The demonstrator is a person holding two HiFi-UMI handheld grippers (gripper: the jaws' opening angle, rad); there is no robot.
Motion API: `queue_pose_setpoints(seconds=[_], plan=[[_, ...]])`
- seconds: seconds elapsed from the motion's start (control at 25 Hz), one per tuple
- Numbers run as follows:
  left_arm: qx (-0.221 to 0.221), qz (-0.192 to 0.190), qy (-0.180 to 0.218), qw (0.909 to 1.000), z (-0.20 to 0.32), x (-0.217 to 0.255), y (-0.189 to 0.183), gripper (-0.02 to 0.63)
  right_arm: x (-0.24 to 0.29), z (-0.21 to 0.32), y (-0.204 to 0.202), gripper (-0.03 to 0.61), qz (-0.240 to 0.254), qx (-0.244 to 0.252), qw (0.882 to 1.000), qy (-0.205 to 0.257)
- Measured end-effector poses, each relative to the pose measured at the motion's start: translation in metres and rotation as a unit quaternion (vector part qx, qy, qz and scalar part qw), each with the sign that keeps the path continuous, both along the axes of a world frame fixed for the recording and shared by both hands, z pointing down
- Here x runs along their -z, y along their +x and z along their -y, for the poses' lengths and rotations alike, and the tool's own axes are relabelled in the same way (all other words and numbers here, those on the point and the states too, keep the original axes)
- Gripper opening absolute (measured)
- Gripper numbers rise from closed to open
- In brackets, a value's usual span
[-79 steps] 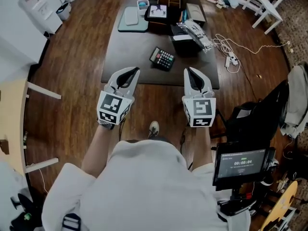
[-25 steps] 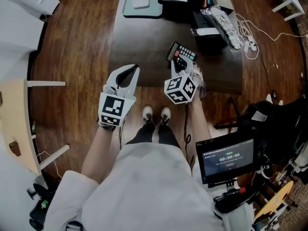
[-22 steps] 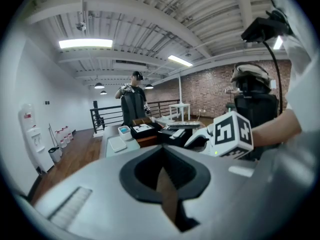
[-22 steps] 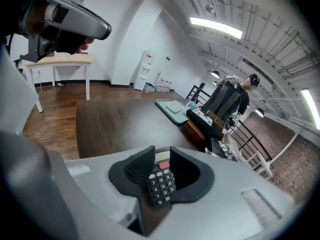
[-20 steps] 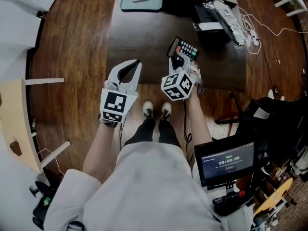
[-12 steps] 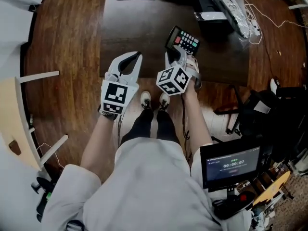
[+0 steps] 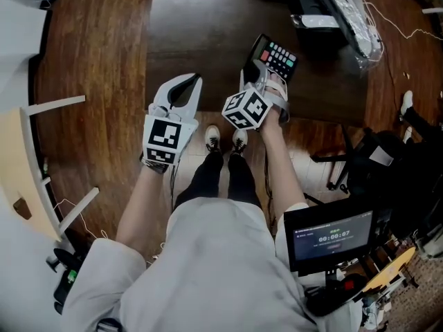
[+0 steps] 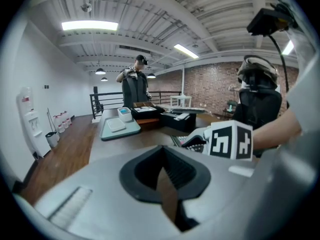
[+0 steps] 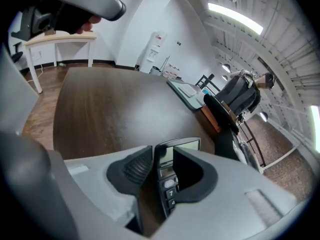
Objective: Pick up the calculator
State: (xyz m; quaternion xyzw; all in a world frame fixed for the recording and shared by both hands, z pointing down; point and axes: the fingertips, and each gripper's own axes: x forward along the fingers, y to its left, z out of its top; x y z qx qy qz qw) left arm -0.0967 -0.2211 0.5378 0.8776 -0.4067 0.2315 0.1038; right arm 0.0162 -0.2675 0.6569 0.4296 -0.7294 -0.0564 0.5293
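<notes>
The black calculator (image 7: 280, 59) with coloured keys sits tilted over the dark table (image 7: 201, 33), close to its front edge. Its near end lies between the jaws of my right gripper (image 7: 255, 72). In the right gripper view the calculator (image 9: 172, 176) stands on edge between the jaws, display up. It leans on the right jaw, with a gap to the ridged left pad, and the right gripper (image 9: 162, 151) is opening. My left gripper (image 7: 190, 83) hovers at the table's front edge, left of the calculator. The left gripper (image 8: 162, 151) is shut and empty.
A black box and a plastic-wrapped item (image 7: 339, 12) lie at the table's far right. A monitor on a stand (image 7: 332, 237) is at my right and pale wooden furniture (image 7: 21, 164) at my left. A teal tray (image 8: 119, 129) and a standing person (image 8: 135, 84) are at the far end.
Three seconds ago both grippers hung before the table and the calculator lay flat. Over the last second both grippers sank, the calculator staying in the right gripper's jaws.
</notes>
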Motion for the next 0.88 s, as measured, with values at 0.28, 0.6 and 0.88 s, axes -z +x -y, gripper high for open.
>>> queue_pose_setpoints(seconds=[0.28, 0.6, 0.88], plan=[[0.005, 0.003, -0.016, 0.9999, -0.002, -0.009, -0.009, 0.006, -0.005, 0.008, 0.003, 0.141, -0.025, -0.028, 0.999, 0.030], [-0.002, -0.001, -0.016, 0.9999, 0.000, -0.011, -0.002, 0.006, 0.006, 0.007, 0.012, 0.100, -0.026, -0.049, 0.997, 0.061], [-0.009, -0.005, -0.012, 0.9999, -0.002, -0.006, 0.008, 0.006, 0.031, 0.009, 0.031, 0.057, -0.019, -0.059, 0.994, 0.085]])
